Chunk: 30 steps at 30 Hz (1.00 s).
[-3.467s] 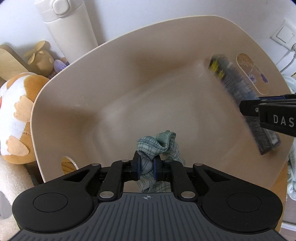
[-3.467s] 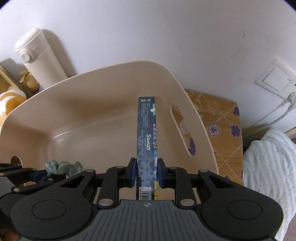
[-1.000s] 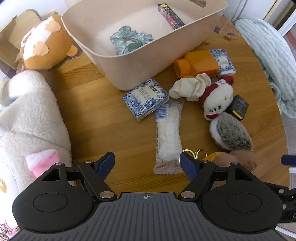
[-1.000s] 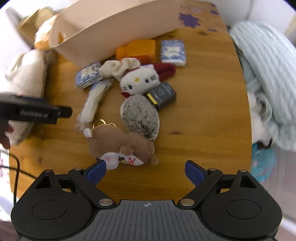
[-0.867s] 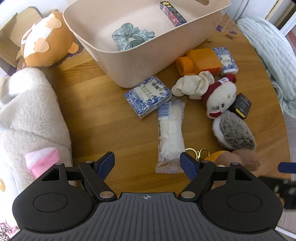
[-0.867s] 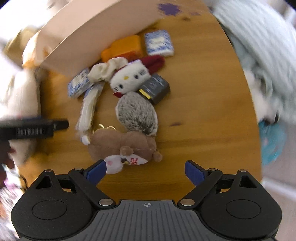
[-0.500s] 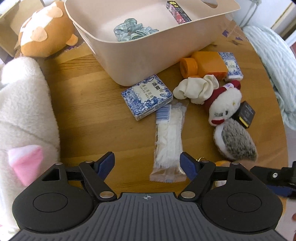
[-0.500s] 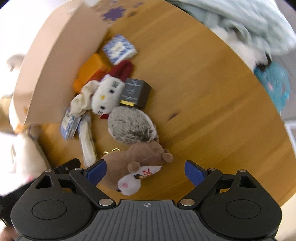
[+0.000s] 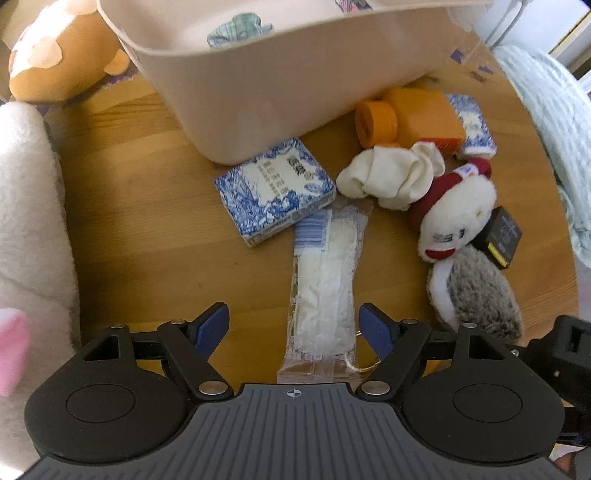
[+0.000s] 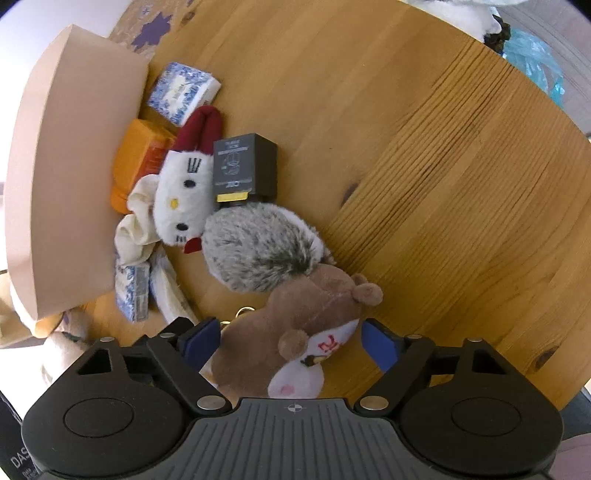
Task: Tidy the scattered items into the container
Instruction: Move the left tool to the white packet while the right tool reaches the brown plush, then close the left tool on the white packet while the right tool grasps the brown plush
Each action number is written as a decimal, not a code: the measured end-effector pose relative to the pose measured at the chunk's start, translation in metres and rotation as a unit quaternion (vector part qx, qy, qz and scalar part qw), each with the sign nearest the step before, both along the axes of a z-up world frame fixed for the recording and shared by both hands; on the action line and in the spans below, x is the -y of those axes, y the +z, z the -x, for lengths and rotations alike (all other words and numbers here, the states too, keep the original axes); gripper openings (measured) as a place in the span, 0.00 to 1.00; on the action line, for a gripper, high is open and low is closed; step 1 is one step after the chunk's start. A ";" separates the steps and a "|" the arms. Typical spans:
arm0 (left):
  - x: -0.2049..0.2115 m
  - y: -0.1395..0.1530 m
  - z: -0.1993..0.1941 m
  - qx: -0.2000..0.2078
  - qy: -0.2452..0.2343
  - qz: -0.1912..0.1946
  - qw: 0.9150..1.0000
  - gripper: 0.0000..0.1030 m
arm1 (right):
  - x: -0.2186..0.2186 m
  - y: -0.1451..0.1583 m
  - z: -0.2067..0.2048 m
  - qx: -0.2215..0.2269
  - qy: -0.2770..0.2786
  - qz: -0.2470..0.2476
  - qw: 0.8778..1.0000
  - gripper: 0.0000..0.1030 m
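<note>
The beige container (image 9: 280, 77) stands at the back of the wooden table and holds a green scrunchie (image 9: 236, 27); it also shows in the right wrist view (image 10: 70, 177). My left gripper (image 9: 293, 326) is open, its fingers straddling the near end of a clear wrapped white packet (image 9: 325, 291). My right gripper (image 10: 291, 338) is open around a brown plush toy (image 10: 299, 328). Nearby lie a grey hedgehog plush (image 10: 258, 247), a white cat plush (image 10: 183, 199), a black box (image 10: 243, 170), an orange bottle (image 9: 410, 118), a cream sock (image 9: 391, 177) and a blue-white tissue pack (image 9: 273, 192).
A second blue-white pack (image 10: 183, 92) lies by the container's corner. A large white plush (image 9: 29, 240) borders the table's left side, an orange bear plush (image 9: 55, 55) sits behind it. Pale green bedding (image 9: 554, 122) lies past the table's right edge.
Both grippers let go of the scrunchie and the dark box in the container, pulled back and opened. They have since come down: left over the packet, right around the brown plush.
</note>
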<state>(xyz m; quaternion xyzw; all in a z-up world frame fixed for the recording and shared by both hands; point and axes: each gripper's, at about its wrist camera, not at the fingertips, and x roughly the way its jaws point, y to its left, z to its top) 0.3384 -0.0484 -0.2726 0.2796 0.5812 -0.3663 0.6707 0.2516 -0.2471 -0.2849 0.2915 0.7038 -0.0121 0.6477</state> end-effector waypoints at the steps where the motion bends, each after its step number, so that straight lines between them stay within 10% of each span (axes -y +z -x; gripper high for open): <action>1: -0.001 -0.003 0.000 -0.002 -0.001 -0.002 1.000 0.76 | 0.000 -0.002 0.000 -0.002 -0.003 0.000 1.000 0.82; 9: -0.001 -0.010 0.011 0.029 -0.034 -0.007 0.999 0.69 | -0.008 -0.020 0.006 -0.030 -0.010 -0.003 0.999 0.68; 14: -0.001 -0.005 0.014 0.035 -0.045 -0.001 0.998 0.39 | -0.012 -0.019 0.008 -0.028 0.001 0.002 1.000 0.60; 18: -0.002 -0.005 0.014 0.034 -0.043 0.002 0.998 0.37 | -0.010 -0.020 0.009 -0.030 0.008 0.001 1.000 0.44; 30: -0.010 0.009 0.021 0.016 -0.023 0.015 1.000 0.28 | -0.006 0.003 0.010 0.007 0.053 0.001 0.999 0.43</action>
